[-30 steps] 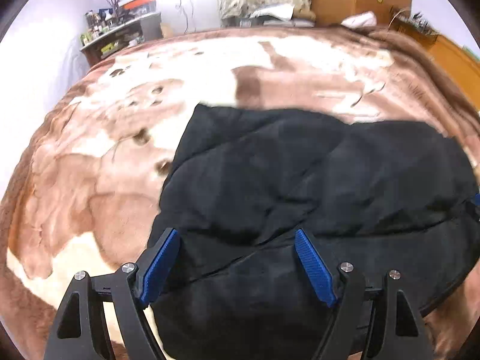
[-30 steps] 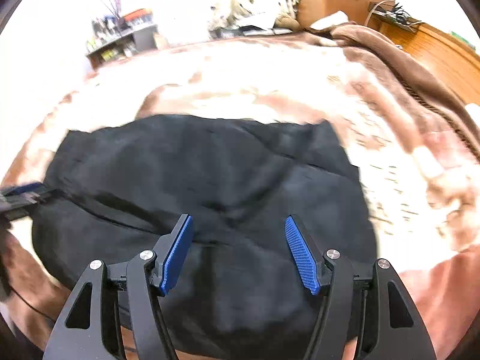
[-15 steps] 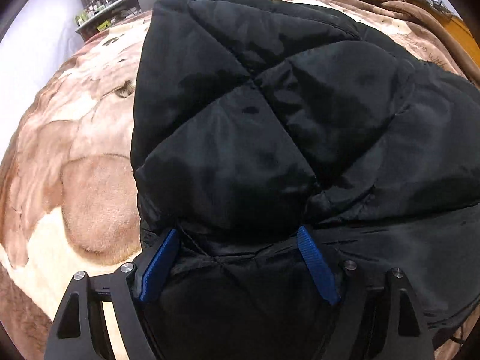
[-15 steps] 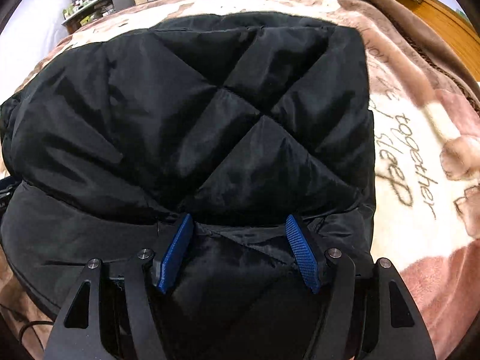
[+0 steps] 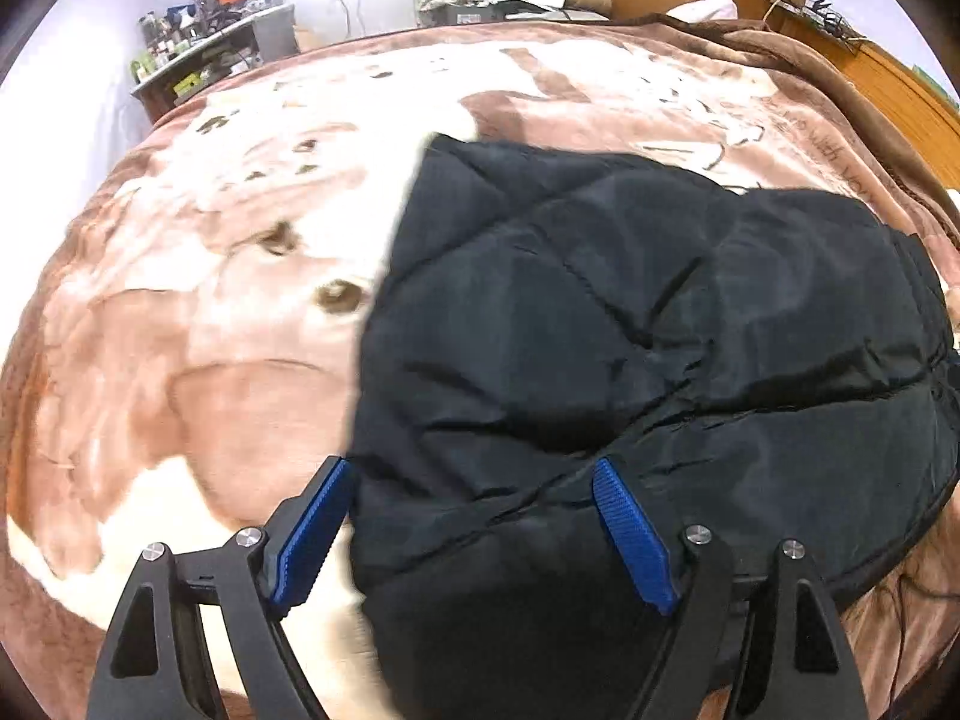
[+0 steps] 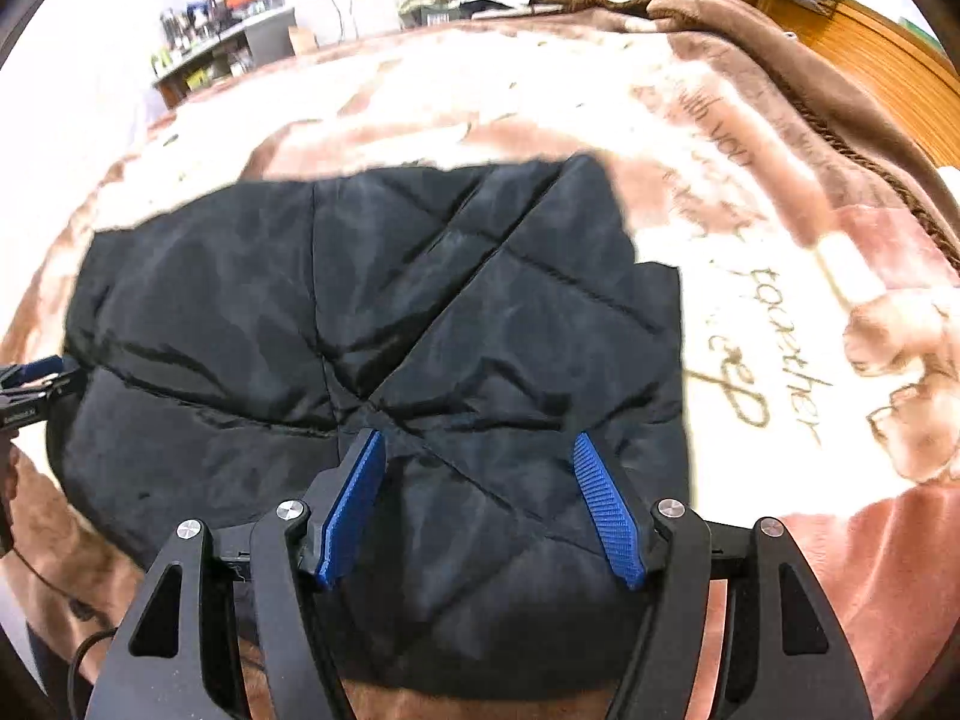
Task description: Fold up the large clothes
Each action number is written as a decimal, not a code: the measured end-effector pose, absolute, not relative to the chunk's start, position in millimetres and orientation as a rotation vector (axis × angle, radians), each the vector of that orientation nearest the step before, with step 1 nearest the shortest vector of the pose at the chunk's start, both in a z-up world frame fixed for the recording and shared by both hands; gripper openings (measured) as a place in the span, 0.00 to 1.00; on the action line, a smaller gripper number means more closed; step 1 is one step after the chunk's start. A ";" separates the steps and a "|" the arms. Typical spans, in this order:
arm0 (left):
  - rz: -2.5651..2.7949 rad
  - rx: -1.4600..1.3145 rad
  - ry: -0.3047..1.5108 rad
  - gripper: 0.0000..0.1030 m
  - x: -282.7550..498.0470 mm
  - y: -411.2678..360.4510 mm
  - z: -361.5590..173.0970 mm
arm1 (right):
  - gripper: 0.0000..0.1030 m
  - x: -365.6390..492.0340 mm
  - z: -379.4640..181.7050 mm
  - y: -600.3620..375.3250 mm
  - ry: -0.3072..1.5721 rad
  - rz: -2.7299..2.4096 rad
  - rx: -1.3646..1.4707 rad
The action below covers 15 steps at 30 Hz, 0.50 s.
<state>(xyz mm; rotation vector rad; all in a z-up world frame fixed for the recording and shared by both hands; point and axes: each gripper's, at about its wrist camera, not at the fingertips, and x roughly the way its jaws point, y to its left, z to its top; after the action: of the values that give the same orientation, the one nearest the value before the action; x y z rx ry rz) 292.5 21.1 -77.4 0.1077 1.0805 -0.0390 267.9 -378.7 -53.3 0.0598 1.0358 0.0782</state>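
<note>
The left gripper (image 5: 474, 531) hung over the near left part of a black quilted jacket (image 5: 630, 330) that lay folded on a bed covered by a brown and cream blanket (image 5: 180, 330). Its 2 blue pads (image 5: 630, 534) stood wide apart and its jaws were opening; the jacket's padded cloth lay in the gap below them, but neither pad pressed on it, and the left pad sat at the garment's left edge over the blanket. In the right wrist view, the right gripper (image 6: 474, 504) hung over the near right part of the same jacket (image 6: 360, 312), its blue pads (image 6: 606, 510) also spread and its jaws opening, with quilted fabric under the gap and nothing pinched. From that view the jacket filled the middle of the frame, its upper folded layer running from about 9 o'clock to 2 o'clock, and its right edge ended beside script lettering (image 6: 774, 360) printed on the blanket (image 6: 780, 480) at 3 o'clock. The tip of the left gripper showed at 9 o'clock at the jacket's far left edge. Beyond the bed, at 11 o'clock, stood a cluttered shelf (image 5: 204, 54), and at 1 o'clock a wooden headboard (image 5: 900, 90). Both frames were slightly blurred.
</note>
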 end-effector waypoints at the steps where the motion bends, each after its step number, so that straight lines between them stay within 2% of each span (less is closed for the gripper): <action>1: -0.039 0.107 1.075 0.83 291.7 28.4 -74.4 | 0.73 267.1 -51.2 -385.0 1.037 0.073 0.059; 7: -0.095 -0.052 1.176 0.84 304.0 73.1 -85.0 | 0.75 263.3 -64.3 -420.4 1.108 0.062 0.149; 15: -0.235 -0.283 1.315 0.95 331.2 97.5 -150.4 | 0.80 280.6 -101.9 -437.0 1.190 0.206 0.378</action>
<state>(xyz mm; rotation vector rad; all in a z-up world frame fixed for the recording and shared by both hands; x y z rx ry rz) 331.2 97.5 -150.4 -0.2830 1.3152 -0.2345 280.6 -437.0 -101.9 0.3784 1.1903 0.2058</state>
